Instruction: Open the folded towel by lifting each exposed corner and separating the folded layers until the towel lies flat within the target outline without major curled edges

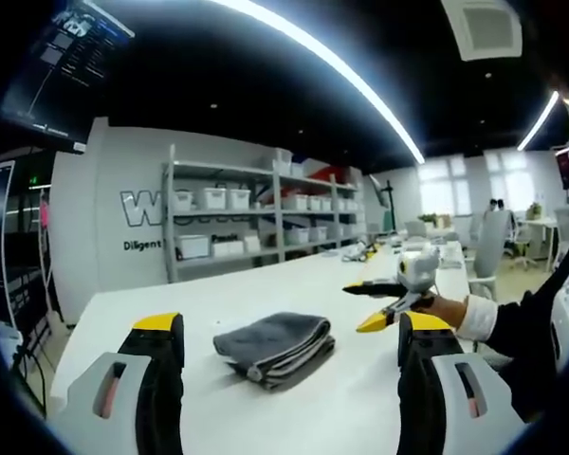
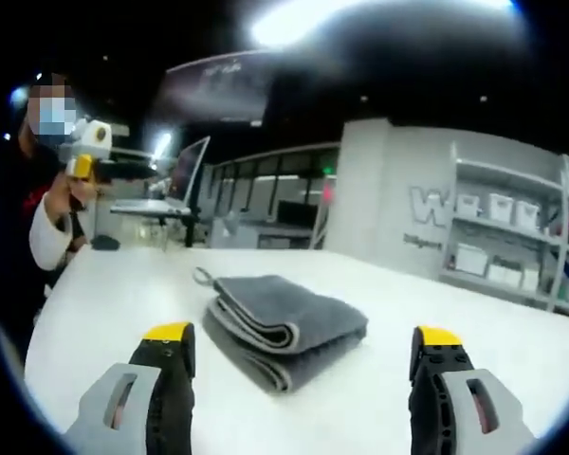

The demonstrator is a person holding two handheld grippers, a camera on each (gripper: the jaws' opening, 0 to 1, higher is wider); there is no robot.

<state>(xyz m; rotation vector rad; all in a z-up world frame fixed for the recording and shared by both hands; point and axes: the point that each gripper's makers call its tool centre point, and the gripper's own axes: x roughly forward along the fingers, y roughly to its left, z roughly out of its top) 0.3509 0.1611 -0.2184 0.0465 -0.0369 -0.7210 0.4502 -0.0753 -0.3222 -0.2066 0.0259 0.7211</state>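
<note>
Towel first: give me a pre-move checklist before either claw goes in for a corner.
1. Towel folded, untouched on the table: ok.
2. Left claw open, holding nothing: ok.
3. Right claw open, holding nothing: ok.
4. Exposed corner to grab: ok, the hanging loop marks one at the towel's far left in the right gripper view.
5. Target outline on the table: cannot tell, no marking shows.
6. Towel between each claw's jaws, ahead of the tips: ok.
</note>
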